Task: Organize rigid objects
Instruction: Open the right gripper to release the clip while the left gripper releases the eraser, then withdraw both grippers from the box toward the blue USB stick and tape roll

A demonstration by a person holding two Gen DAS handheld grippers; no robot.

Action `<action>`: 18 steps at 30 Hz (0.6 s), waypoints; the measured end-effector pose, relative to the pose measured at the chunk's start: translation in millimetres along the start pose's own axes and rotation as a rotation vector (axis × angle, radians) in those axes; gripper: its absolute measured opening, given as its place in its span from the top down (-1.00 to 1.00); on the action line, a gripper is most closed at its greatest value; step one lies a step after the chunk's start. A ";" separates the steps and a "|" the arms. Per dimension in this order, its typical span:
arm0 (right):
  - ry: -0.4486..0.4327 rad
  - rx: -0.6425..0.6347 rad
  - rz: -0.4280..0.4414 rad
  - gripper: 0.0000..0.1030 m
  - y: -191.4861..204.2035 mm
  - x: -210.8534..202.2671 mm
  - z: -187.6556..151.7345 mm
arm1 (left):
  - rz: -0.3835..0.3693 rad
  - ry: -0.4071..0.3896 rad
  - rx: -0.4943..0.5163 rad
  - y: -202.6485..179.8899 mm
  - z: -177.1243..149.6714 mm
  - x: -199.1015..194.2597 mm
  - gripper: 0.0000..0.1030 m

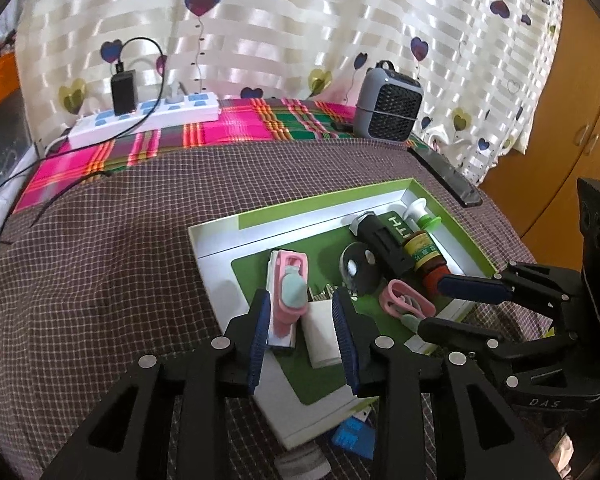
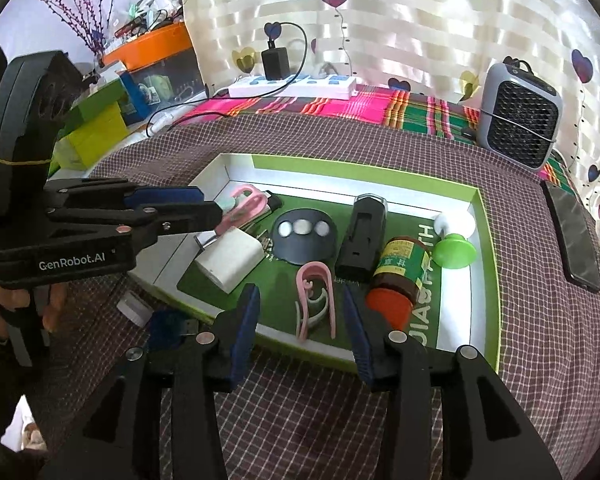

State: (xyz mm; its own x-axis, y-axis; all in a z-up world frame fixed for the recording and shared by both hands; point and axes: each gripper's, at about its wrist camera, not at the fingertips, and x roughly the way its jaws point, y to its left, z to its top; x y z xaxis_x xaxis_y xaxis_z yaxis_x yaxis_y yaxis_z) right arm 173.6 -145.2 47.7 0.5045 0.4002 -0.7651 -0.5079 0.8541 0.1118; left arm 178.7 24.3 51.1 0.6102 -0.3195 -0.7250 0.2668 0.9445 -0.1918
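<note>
Left gripper (image 1: 302,336) is seen part-open over the near-left corner of the shallow green-and-white box (image 1: 220,236); nothing is pinched, though the white charger block (image 1: 320,334) and the pink clip with a pale teal insert (image 1: 290,296) lie inside the box in the gap between its blue pads (image 1: 260,332). No pad contact can be made out. Right gripper (image 2: 300,328) is likewise part-open and empty, hung over the box's near rim (image 2: 308,346); a pink and white clip (image 2: 314,300) lies on the box floor framed between its fingers, untouched. In the right wrist view the left gripper (image 2: 210,206) is seen from the side, tips just beside the other pink clip (image 2: 246,202), a hand (image 2: 28,300) on its grip. Further out inside the box: a dark round disc with three pale buttons (image 2: 302,238), a black rectangular device (image 2: 362,236), a brown bottle with red cap and green label (image 2: 398,278), and a green and white suction-cup piece (image 2: 454,242) in the far-right corner. Outside the box, by its near-left corner on the checked cloth (image 2: 300,408), a small white round lid (image 2: 134,306) and a blue item (image 2: 168,326) are seen. Well apart: a black phone (image 2: 572,236) right of the box, a grey mini heater (image 2: 518,122) behind, a white power strip (image 2: 296,84) with a black adapter (image 2: 275,63) plugged in.
</note>
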 end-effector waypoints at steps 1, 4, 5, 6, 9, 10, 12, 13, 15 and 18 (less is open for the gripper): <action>-0.004 0.002 0.000 0.15 0.5 -1.8 -0.3 | 0.001 -0.006 -0.005 0.6 -0.7 -2.7 0.40; -0.021 -0.001 -0.008 0.15 4.5 -9.7 -1.8 | 0.002 -0.021 -0.014 1.4 -4.5 -12.1 0.40; -0.030 -0.003 -0.009 0.15 6.3 -12.9 -2.3 | 0.005 -0.024 -0.015 1.3 -6.6 -15.3 0.40; -0.034 -0.004 -0.009 0.15 7.5 -14.8 -3.4 | 0.008 -0.025 -0.015 1.2 -8.2 -17.4 0.40; -0.037 -0.009 -0.016 0.15 11.0 -18.4 -5.8 | 0.017 -0.027 -0.014 0.7 -13.7 -24.1 0.40; -0.038 -0.011 -0.020 0.15 12.1 -19.1 -6.5 | 0.019 -0.029 -0.017 0.7 -14.9 -26.1 0.40; -0.041 -0.009 -0.022 0.15 14.0 -21.5 -8.1 | 0.017 -0.036 -0.020 0.7 -18.2 -31.6 0.40; -0.043 -0.007 -0.022 0.15 14.7 -22.3 -8.7 | 0.024 -0.038 -0.021 0.5 -19.3 -33.3 0.40; -0.045 -0.005 -0.023 0.15 17.0 -24.3 -10.8 | 0.046 -0.046 -0.014 -0.6 -21.9 -39.0 0.40; -0.047 -0.008 -0.029 0.15 21.1 -27.9 -13.9 | 0.056 -0.060 -0.018 -0.6 -26.1 -48.2 0.40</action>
State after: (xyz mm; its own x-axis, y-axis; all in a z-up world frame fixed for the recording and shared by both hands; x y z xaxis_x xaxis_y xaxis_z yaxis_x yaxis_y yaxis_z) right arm 139.1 -142.9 62.6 0.5517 0.3905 -0.7370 -0.4982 0.8630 0.0843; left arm 129.6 41.1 68.9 0.6677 -0.2698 -0.6938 0.2182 0.9620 -0.1641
